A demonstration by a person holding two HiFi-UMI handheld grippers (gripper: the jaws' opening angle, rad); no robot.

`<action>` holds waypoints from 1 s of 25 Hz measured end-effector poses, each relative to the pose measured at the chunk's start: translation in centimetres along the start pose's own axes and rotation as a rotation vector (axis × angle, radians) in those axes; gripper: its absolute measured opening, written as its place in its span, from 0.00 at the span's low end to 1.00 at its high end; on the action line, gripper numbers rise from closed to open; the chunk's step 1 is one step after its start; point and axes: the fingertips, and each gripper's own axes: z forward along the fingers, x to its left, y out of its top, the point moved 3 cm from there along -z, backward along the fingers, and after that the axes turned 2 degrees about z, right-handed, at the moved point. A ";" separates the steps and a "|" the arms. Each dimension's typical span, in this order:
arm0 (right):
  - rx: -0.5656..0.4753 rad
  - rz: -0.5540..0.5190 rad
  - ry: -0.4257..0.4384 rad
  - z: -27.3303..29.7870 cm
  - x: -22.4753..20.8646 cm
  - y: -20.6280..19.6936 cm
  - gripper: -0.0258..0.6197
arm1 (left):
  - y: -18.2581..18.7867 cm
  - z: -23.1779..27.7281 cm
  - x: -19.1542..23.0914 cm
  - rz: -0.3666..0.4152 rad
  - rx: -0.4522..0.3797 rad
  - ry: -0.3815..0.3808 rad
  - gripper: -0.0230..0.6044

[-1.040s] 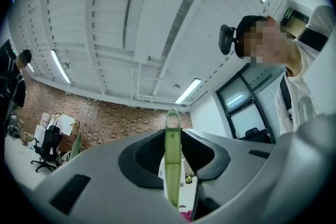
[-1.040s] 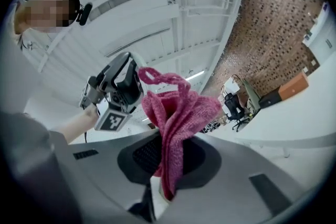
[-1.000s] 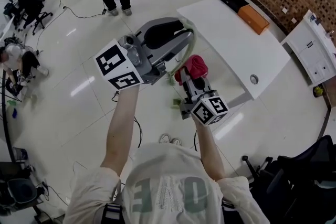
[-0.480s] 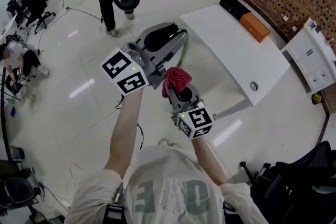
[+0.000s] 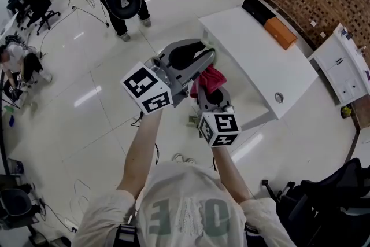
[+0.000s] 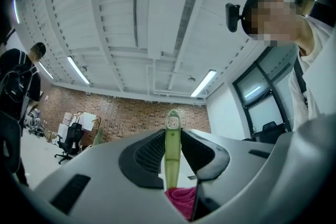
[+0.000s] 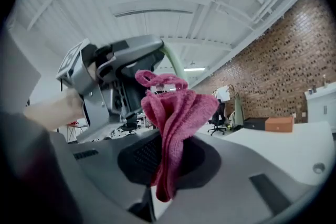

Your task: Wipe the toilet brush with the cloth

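The left tongs (image 6: 171, 165) pinch the brush (image 6: 172, 128) by its pale green handle and hold it out ahead, likely to steady it for wiping. The right tongs (image 7: 168, 165) clamp a bunched pink cloth (image 7: 178, 113), which sits just beside the left jaws, seemingly against the handle. The handle looks slim and glossy. Its bristle end is unseen.

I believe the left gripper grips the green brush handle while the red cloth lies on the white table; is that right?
Not quite: the red cloth is held in the right gripper, not on the table, as the right gripper view shows. The left gripper does grip the handle.
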 end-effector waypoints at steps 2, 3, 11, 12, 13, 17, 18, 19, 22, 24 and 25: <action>-0.040 -0.006 0.007 0.0 0.4 1.5 0.09 | -0.8 -0.2 0.2 -0.013 0.017 0.008 0.20; -0.059 -0.007 0.012 -0.1 0.7 2.2 0.09 | -1.2 -0.3 0.3 -0.021 0.025 0.011 0.20; -0.115 -0.045 0.044 -0.3 1.8 4.9 0.09 | -1.8 -0.4 0.4 -0.041 0.036 0.005 0.20; -0.115 -0.053 0.047 -0.4 1.9 4.9 0.09 | -1.8 -0.4 0.4 -0.043 0.033 0.002 0.20; -0.115 -0.066 0.050 -0.7 2.0 4.8 0.09 | -1.8 -0.4 0.4 -0.047 0.028 -0.002 0.20; -0.117 -0.134 0.045 -3.1 1.4 3.8 0.09 | -2.0 -0.2 1.3 -0.082 0.008 -0.060 0.20; -0.110 -0.143 0.023 -3.7 0.5 3.4 0.09 | -2.2 -0.1 1.6 -0.083 0.006 -0.081 0.20; -0.101 -0.140 -0.010 -4.3 -0.7 3.0 0.09 | -2.3 0.0 1.8 -0.081 0.003 -0.101 0.20; -0.069 -0.091 -0.108 -5.3 -4.9 1.9 0.09 | -2.9 0.2 1.9 -0.054 0.006 -0.152 0.20; -0.047 -0.091 -0.152 -5.7 -7.1 1.4 0.09 | -3.4 0.3 2.0 -0.054 0.005 -0.182 0.20; -0.036 -0.097 -0.166 -5.7 -8.1 1.2 0.09 | -3.8 0.4 2.1 -0.062 0.003 -0.195 0.20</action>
